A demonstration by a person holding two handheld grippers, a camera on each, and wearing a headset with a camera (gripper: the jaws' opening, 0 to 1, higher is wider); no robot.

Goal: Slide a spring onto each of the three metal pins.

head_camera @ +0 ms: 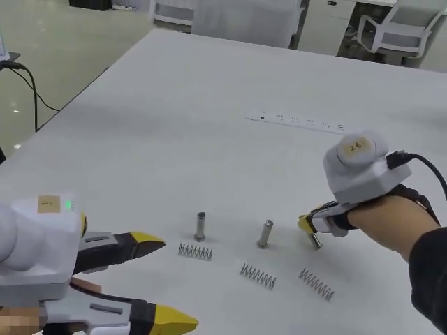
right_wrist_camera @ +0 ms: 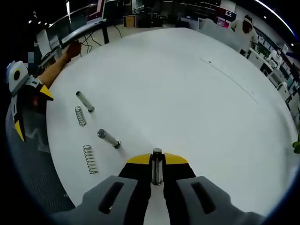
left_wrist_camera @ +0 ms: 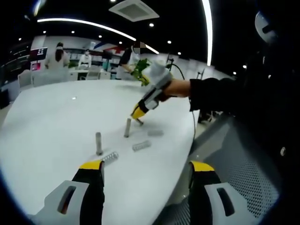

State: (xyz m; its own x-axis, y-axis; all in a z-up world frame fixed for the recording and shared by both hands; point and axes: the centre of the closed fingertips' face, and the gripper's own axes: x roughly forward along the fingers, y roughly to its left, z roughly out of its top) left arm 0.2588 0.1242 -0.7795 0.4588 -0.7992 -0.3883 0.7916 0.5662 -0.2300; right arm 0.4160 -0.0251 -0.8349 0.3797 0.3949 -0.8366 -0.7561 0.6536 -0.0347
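Head view downward (pins (head_camera: 265, 234) shared)

your white bench (head_camera: 209, 105) carries a long white power strip (head_camera: 297, 122), lying flat toward the far right. beyond its far edge you see a white office chair (head_camera: 394, 31). at the left a black cable (head_camera: 33, 91) trails over the glossy floor (head_camera: 70, 42). in the left gripper view, people (left_wrist_camera: 59, 52) stand past the bench.

no legible text, labels, numbers or signs
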